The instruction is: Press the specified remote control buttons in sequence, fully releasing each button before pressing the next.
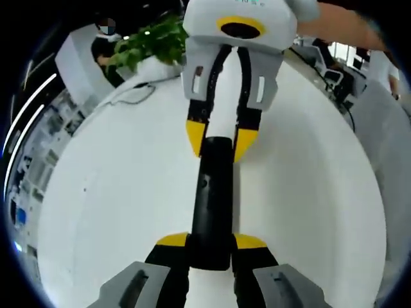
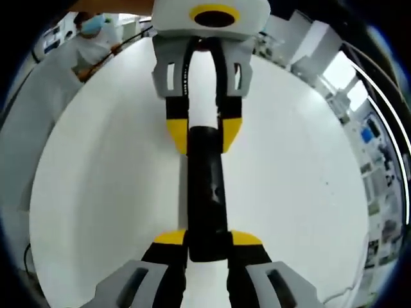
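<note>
- Left hand-held gripper: in the left gripper view its yellow-tipped jaws rise from the bottom edge and clamp the near end of the black remote control. The grip looks meant to steady the body so that a button press does not shift it.
- Remote control: a long black bar held lengthwise between the two tools, above the round white surface. Whether it rests on the surface or is lifted clear cannot be told. Its buttons are too small to make out.
- Right hand-held gripper: it faces the left one from the far side, jaws closed on the remote's opposite end, the two tools in line along its axis.
- Right gripper view: the mirror arrangement, with the near jaws on one end of the remote and the left tool on the other.
- Judgement: with both ends clamped, neither tool is free to press.
- Background: a green plant and a person beyond the surface's rim.
</note>
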Demonstrator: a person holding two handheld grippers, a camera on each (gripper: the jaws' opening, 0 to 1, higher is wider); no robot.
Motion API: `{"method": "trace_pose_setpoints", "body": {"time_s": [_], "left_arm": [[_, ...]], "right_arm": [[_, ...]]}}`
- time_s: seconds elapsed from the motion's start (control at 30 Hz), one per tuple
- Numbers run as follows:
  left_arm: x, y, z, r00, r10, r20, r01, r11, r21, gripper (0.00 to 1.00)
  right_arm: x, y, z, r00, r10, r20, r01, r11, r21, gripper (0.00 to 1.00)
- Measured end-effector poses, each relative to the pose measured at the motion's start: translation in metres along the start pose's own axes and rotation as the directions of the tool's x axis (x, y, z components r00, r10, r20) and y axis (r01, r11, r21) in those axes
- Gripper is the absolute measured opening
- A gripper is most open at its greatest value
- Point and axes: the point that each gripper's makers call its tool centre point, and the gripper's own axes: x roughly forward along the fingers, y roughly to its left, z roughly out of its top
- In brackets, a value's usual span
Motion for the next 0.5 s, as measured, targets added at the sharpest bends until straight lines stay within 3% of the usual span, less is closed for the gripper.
{"method": "trace_pose_setpoints", "body": {"time_s": [0.5], "left_arm": [[0.0035,-0.0006,-0.0036,1.000,-0.007,-0.022,0.007,1.000,0.011,0.24]], "right_arm": [[0.0058,0.0022,-0.0032,1.000,-0.002,-0.009,0.002,1.000,0.008,0.20]]}}
